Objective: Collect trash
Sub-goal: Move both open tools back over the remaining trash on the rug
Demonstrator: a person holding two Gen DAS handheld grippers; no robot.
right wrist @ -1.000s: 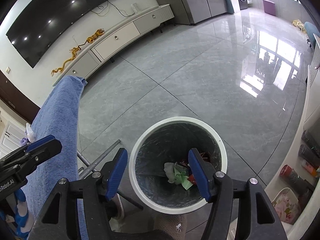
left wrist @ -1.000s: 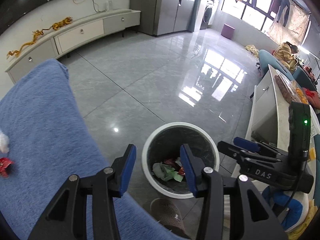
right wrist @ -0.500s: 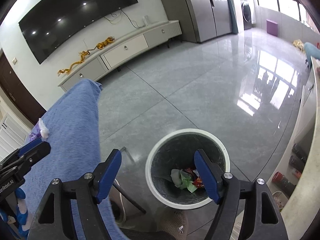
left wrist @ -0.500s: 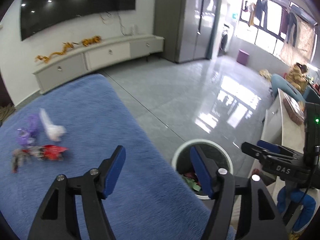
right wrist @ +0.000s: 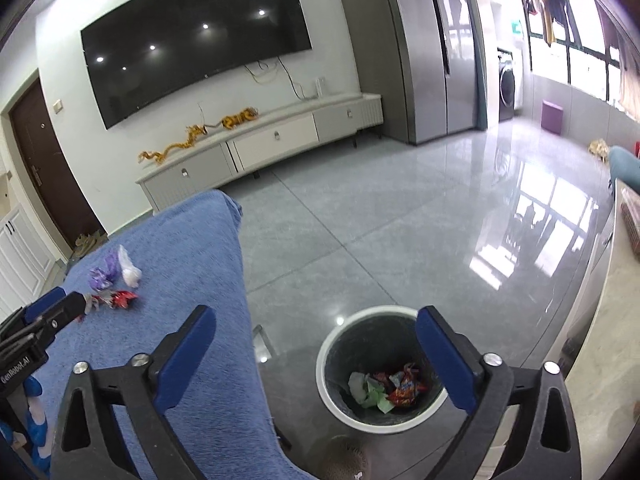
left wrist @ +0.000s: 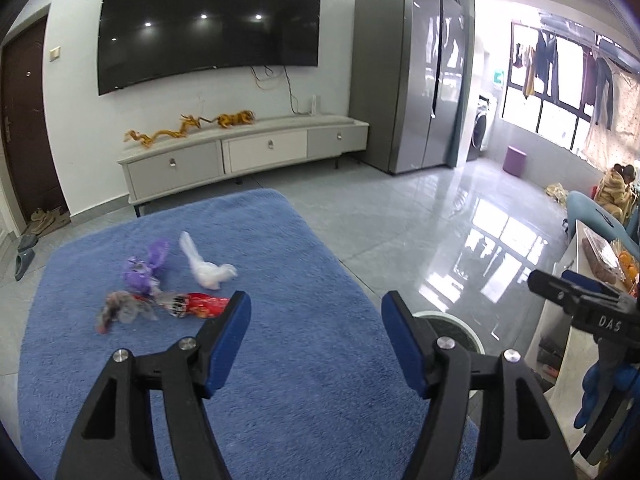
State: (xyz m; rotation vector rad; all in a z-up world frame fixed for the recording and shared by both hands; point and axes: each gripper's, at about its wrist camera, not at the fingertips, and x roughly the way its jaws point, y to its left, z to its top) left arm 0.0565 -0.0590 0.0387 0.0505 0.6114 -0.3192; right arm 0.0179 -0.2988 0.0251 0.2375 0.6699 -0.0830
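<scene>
"DAS" reads on the right tool (left wrist: 538,280). Both tools, left (left wrist: 316,320) too, gape empty. They have swung up from the bin (right wrist: 380,368) toward the wrappers (left wrist: 200,305) on the table (left wrist: 300,360).

Trash bin (left wrist: 448,322) mostly hidden behind right finger and blue table (left wrist: 280,360); grey wrapper (left wrist: 120,310) motion-blurred; right hand-held gripper (left wrist: 536,280) cut off at frame edge.

White letters reading "DAS" stand on the black body of the right gripper (left wrist: 560,289), seen at the right edge of the left wrist view. In the right wrist view, "GenRobot.AI" is printed in white along the black body of the left gripper (right wrist: 48,312), at the near left. No other writing can be read.
</scene>
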